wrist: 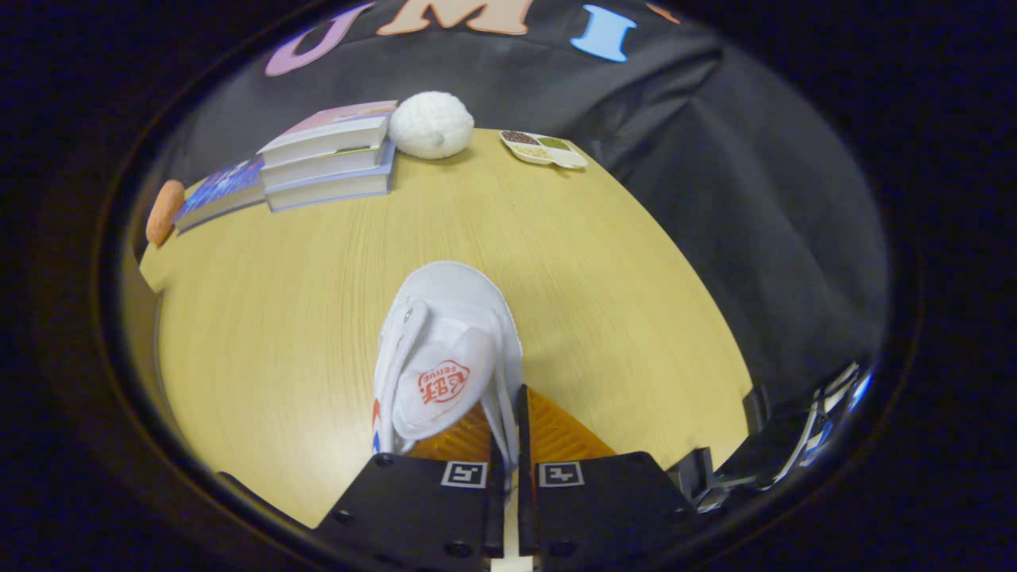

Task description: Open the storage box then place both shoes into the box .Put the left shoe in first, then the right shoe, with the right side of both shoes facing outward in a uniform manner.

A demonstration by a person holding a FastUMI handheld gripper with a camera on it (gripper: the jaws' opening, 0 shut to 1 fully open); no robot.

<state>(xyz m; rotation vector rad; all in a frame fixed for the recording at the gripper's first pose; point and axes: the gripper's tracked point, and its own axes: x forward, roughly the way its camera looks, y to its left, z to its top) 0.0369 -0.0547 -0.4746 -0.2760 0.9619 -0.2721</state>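
Note:
A white canvas shoe (445, 349) hangs above the wooden table (318, 278), toe pointing away from me, its tongue with a red logo flopped up toward the camera. My gripper (508, 445) is shut on the shoe's side wall by the collar, which is pinched thin between the two fingers. The heel end of the shoe is hidden behind the fingers (556, 433).
A stack of books (330, 155) lies at the far left of the table, with another book (218, 191) and an orange object (164, 211) beside it. A white knitted ball (431, 125) and a small divided dish (543, 148) sit at the far edge. The table's right edge drops to black cloth.

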